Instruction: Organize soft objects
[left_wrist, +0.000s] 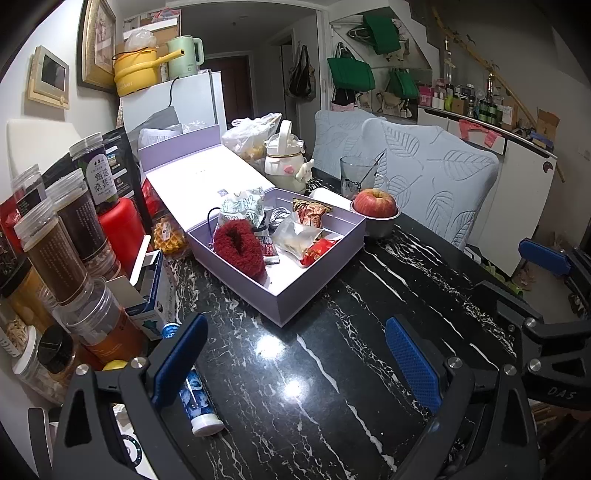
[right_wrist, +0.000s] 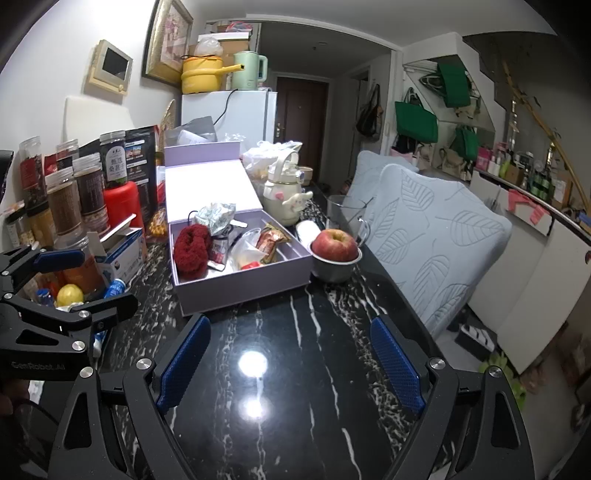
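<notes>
**Grippers idle short of box, soft goods already inside**

Left gripper (left_wrist: 295, 354) hung over bare marble just short of box (left_wrist: 317, 284), jaws spread wide, nothing held. Right gripper (right_wrist: 291, 354) likewise: wide apart, empty, short of the box's near wall. Both well apart from the contents.

Red fuzzy pouch (left_wrist: 240, 245) lay in the box's near-left corner, against the left wall. Printed cloth bag (left_wrist: 242, 206) sat behind it, toward the lid hinge. Clear packet (left_wrist: 297, 236) and snack wrappers (left_wrist: 310, 212) filled the box's right half; small cards and a cable between them, too cluttered to sort out further. Lid (left_wrist: 199, 177) stood open behind the box, flat against the jar pile.

Judged risks from here:

- Crowded contents. Closing on the pouch could also pinch the black cord looped beside it, dragging neighbours out of the box.
- Light cardboard on polished stone. Nudging the near wall with a finger would likely slide the whole box toward the apple bowl (left_wrist: 376, 218) just beside its right corner.
- Jars (left_wrist: 55, 254) stacked left of the box. A wide swing by the left arm could topple them.
- Soft pile gives little resistance; a shallow pinch could catch only fluff and slip.
- Glass (left_wrist: 360, 177) behind the bowl, within reach of a careless lift.
</notes>
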